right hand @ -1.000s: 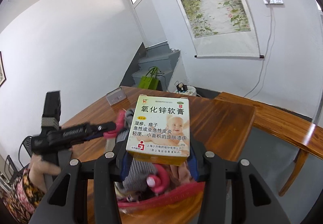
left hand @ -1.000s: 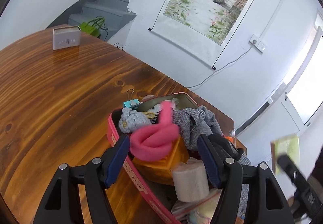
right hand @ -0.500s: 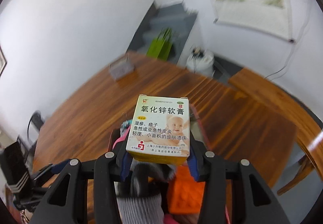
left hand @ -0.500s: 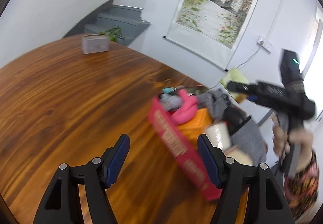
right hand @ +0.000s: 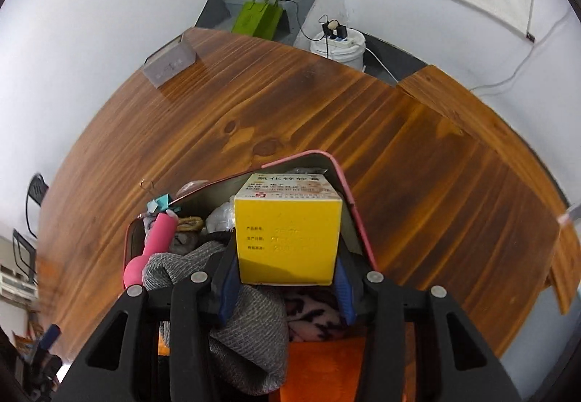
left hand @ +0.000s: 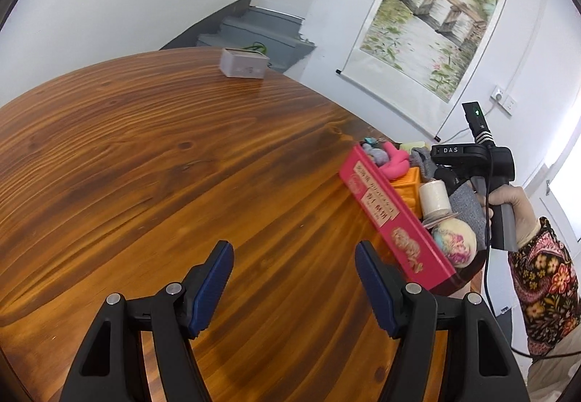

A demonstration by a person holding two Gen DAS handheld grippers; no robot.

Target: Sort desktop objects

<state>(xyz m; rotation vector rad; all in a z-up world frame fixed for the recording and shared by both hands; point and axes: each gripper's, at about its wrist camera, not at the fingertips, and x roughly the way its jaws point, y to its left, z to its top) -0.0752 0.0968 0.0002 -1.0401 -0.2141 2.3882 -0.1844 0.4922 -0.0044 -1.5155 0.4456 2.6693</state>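
Against white wall — wooden table [left hand: 145, 155], scroll painting [left hand: 435, 13]

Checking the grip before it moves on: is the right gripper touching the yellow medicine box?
Touching. The right wrist view shows the right gripper with both blue pads pressed against the yellow medicine box.

Hanging landscape scroll [left hand: 432, 13], grey stairs [left hand: 254, 32], green bag [right hand: 258, 17], white bucket [right hand: 339, 46].
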